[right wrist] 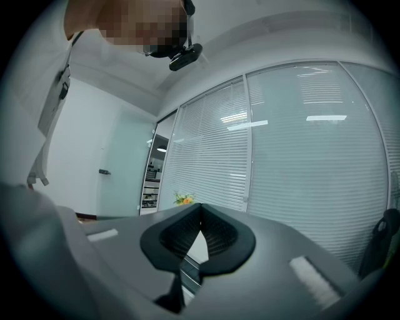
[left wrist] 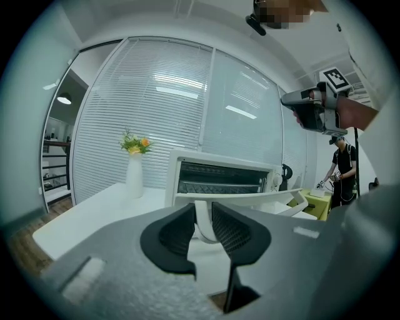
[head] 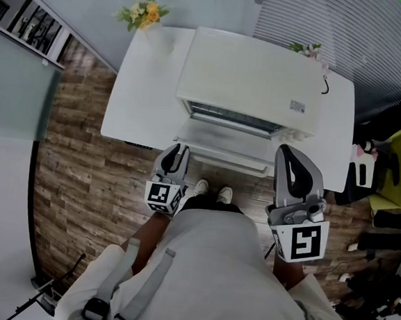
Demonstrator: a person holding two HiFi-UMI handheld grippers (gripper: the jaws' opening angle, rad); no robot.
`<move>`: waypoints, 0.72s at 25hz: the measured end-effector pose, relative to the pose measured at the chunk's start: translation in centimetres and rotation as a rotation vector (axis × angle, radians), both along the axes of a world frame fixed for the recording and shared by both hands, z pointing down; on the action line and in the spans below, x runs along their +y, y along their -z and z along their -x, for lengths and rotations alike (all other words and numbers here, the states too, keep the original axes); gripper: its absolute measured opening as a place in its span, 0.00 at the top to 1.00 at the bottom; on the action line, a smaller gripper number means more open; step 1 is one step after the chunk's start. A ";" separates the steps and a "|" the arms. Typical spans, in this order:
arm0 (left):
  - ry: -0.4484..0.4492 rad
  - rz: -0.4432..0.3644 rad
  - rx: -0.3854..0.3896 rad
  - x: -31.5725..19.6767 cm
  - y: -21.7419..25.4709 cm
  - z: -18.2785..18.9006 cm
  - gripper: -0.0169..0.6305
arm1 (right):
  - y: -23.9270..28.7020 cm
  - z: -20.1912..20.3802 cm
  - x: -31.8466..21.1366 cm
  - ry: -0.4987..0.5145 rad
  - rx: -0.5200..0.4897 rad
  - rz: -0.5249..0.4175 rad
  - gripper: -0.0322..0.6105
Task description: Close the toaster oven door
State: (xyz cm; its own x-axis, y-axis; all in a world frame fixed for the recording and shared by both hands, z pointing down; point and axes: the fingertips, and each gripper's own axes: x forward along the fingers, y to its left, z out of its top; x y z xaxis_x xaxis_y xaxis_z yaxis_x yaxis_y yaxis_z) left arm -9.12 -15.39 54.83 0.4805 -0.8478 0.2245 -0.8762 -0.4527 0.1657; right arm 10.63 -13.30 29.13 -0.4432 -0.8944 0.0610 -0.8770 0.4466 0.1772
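Door not yet closed: toaster oven sits at 12 o'clock on the table, door dropped flat toward 6; left tongs clamp the door handle, right tongs pinched together, empty, beside the door's 3 o'clock edge; upward swing remains.

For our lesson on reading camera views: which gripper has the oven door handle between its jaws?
The left gripper: the white door handle runs between its jaws. The right gripper has its jaws meeting at the tips, holding nothing.
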 end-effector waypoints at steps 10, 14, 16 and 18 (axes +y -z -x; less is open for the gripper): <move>0.009 -0.017 -0.018 -2.0 1.8 -0.5 0.83 | 0.2 -0.2 -0.5 -0.004 -0.004 -0.006 0.94; 0.014 -0.017 -0.025 -2.6 2.3 -0.6 0.83 | 0.1 -0.2 -0.6 -0.003 -0.001 -0.003 0.94; 0.015 -0.017 -0.027 -2.9 2.4 -0.6 0.83 | 0.1 -0.3 -0.7 -0.004 -0.002 -0.002 0.94; 0.015 -0.015 -0.030 -3.3 2.6 -0.7 0.83 | 0.1 -0.3 -0.8 -0.005 -0.002 -0.004 0.94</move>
State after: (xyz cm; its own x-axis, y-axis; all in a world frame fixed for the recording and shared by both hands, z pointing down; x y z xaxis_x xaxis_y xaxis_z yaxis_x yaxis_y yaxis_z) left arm -8.40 -18.65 52.23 0.4608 -0.8583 0.2260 -0.8874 -0.4416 0.1322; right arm 10.97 -14.13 29.05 -0.4386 -0.8969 0.0566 -0.8797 0.4413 0.1769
